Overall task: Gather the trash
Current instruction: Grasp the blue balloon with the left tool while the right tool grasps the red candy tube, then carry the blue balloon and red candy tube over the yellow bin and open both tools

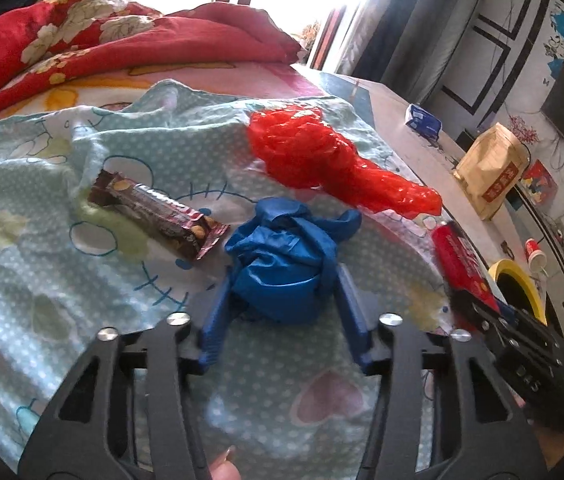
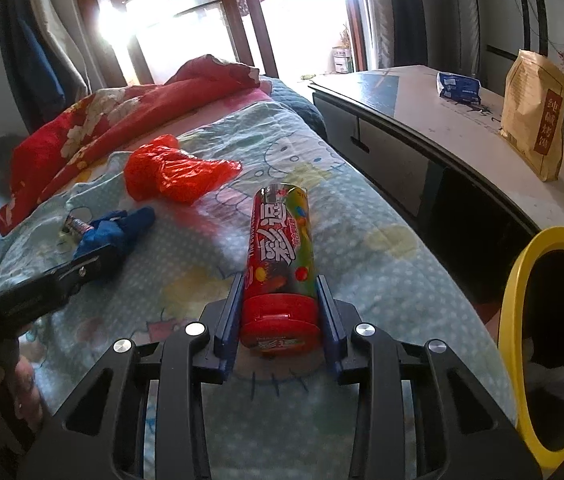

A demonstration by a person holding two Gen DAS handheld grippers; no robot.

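On the pale blue cartoon bedsheet [image 1: 42,280] lies a crumpled blue wad [image 1: 282,248], like a glove or a bag. My left gripper [image 1: 285,272] is shut on it, one blue finger pressed against each side. A brown snack bar wrapper [image 1: 158,212] lies to its left, and a crumpled red plastic bag [image 1: 321,160] lies behind it. In the right wrist view my right gripper [image 2: 280,280] is shut on a red candy tube [image 2: 282,232] that lies on the sheet, cap end toward me. A yellow-rimmed black bin [image 2: 513,320] stands at the right, beside the bed.
A red flowered quilt [image 1: 82,40] is bunched at the head of the bed. A white desk [image 2: 421,120] runs along the bed's right side with a tan paper bag [image 2: 533,120] and a blue packet [image 2: 457,88] on it. A red cup [image 1: 533,252] sits further along.
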